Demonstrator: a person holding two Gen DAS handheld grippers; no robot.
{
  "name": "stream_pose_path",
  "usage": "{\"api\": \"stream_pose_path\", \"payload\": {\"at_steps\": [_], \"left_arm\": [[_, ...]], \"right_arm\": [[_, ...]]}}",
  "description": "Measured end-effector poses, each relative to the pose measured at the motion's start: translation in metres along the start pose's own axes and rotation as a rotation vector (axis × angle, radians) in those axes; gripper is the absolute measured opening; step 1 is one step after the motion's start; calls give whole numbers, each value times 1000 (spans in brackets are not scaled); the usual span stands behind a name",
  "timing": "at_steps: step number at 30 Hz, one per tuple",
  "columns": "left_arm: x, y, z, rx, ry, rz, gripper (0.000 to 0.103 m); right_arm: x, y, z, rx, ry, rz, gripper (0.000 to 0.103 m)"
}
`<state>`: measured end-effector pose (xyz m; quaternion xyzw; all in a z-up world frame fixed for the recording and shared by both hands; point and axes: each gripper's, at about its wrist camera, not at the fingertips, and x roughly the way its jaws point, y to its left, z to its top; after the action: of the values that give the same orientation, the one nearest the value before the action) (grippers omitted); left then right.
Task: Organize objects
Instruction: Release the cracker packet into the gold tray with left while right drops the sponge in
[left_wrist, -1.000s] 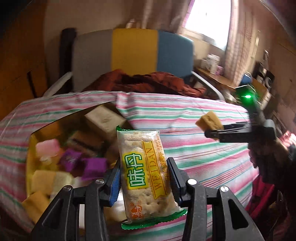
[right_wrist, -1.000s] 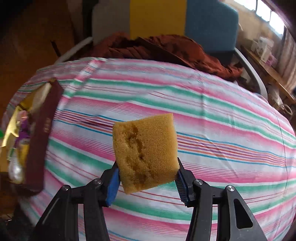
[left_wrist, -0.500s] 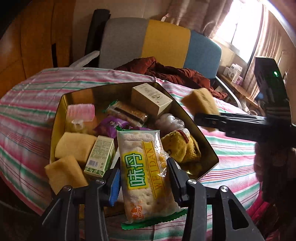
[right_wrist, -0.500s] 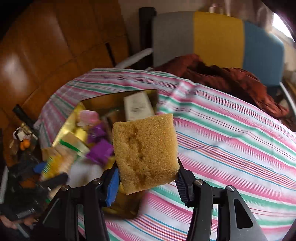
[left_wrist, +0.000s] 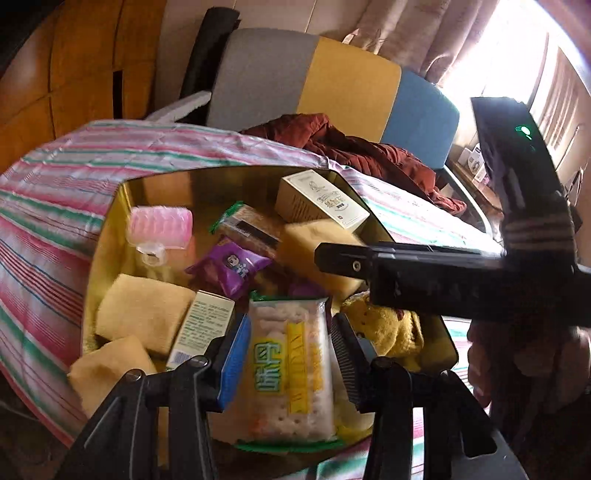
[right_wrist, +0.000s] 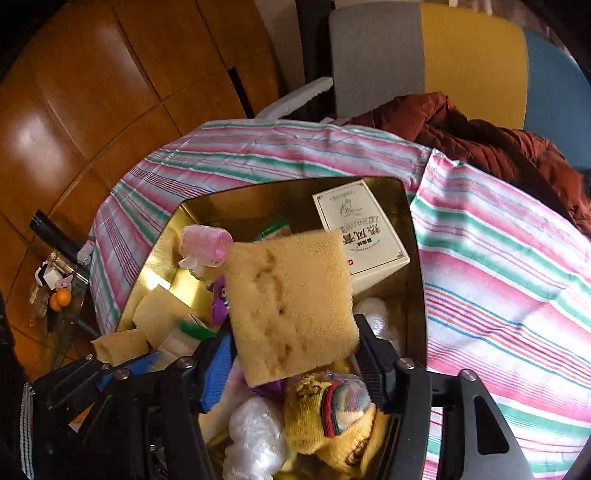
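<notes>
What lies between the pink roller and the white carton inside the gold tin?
In the left wrist view, a green-edged snack packet lies between the pink roller and the white carton in the gold tin.

I see the tin (left_wrist: 110, 221) on the table (left_wrist: 44, 206); the box (left_wrist: 321, 201) in its far corner, the chair (left_wrist: 332, 81) behind.

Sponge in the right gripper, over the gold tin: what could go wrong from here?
The right gripper is opening, so the sponge may land on the piled yellow sock and roll out of the gold tin. The left gripper, holding the cracker pack, sits close beneath and could collide.
</notes>
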<state>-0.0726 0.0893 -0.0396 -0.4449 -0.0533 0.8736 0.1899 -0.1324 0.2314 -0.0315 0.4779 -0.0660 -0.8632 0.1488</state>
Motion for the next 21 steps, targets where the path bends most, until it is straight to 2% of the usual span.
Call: {"api": "stream_pose_path", "payload": {"at_steps": [3, 10, 17, 21], "left_arm": [[4, 5, 0, -25, 14, 18, 46], [-5, 6, -5, -14, -5, 60, 46], [-29, 4, -2, 20, -65, 107, 46], [-43, 1, -1, 36, -103, 141, 46]], "right_arm": [[-1, -4, -3, 9, -4, -4, 78], [-9, -11, -10, 29, -19, -24, 78], [-27, -6, -20, 39, -64, -66, 80], [-38, -2, -27, 42, -100, -105, 86]]}}
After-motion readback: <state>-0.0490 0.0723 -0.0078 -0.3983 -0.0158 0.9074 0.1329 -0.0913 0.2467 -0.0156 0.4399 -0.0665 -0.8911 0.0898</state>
